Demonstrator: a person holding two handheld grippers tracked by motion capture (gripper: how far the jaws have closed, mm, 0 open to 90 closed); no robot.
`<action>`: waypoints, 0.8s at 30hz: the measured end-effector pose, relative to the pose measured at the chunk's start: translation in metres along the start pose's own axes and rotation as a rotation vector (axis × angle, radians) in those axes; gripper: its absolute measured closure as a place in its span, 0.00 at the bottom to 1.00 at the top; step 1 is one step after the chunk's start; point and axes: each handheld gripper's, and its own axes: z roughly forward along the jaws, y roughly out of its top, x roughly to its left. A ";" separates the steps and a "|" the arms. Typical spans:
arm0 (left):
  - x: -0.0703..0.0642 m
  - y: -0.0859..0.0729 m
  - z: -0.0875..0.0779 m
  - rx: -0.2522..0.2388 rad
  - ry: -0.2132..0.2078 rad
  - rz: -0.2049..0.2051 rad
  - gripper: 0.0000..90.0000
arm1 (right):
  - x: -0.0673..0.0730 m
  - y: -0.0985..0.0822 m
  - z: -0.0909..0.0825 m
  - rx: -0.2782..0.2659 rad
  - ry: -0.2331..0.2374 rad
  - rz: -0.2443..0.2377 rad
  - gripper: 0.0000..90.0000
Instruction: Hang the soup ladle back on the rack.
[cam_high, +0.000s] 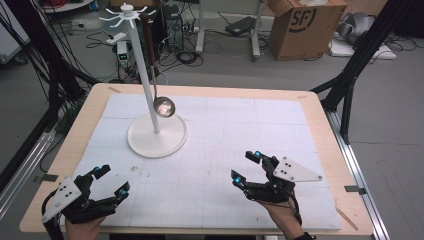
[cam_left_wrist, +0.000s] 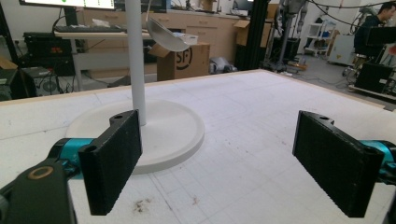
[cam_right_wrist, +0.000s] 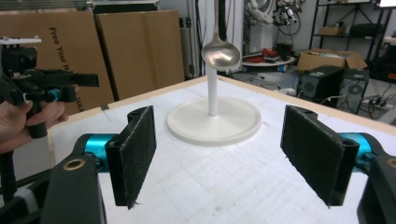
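From the high view, both grippers sit low at the near edge of the worktop (cam_high: 210, 95), the left gripper (cam_high: 111, 181) at the near left corner and the right gripper (cam_high: 248, 166) right of centre, each with its jaws spread and nothing between them. Well ahead of them stands the white hanging stand (cam_high: 156, 135), a tall pole on a round base, and a metal ladle (cam_high: 163, 106) hangs from one of its top hooks, bowl low beside the pole, just above the base. Over to the left gripper view: the two black pads stand wide apart, holding nothing, and beyond them the stand's base (cam_left_wrist: 177, 135) and pole are near, with the ladle's bowl (cam_left_wrist: 167, 35) hanging high to the right of the pole. Now the right gripper view: jaws apart here too, the stand (cam_right_wrist: 214, 119) dead ahead between them, the ladle bowl (cam_right_wrist: 221, 53) hanging in front of the pole, and the other hand with its gripper (cam_right_wrist: 46, 91) off at the left edge. My read is that this is the very start, an approach not yet begun, with the ladle on its hook as the thing to fetch. The next move looks like a reach forward and up to the handle or the neck above the bowl, closing on that thin stem squarely, then lifting it clear of the hook without rocking the stand; the other gripper may need to steady the base.
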 end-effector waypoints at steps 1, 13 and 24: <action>0.000 0.000 0.001 0.002 0.000 0.001 0.18 | 0.000 -0.003 -0.002 0.005 -0.011 0.007 0.27; 0.005 0.000 0.017 -0.015 -0.029 0.014 0.18 | -0.008 -0.036 -0.021 -0.013 -0.101 0.047 0.27; 0.008 -0.010 0.020 0.010 -0.021 0.022 0.18 | -0.005 -0.044 -0.021 -0.016 -0.128 0.034 0.25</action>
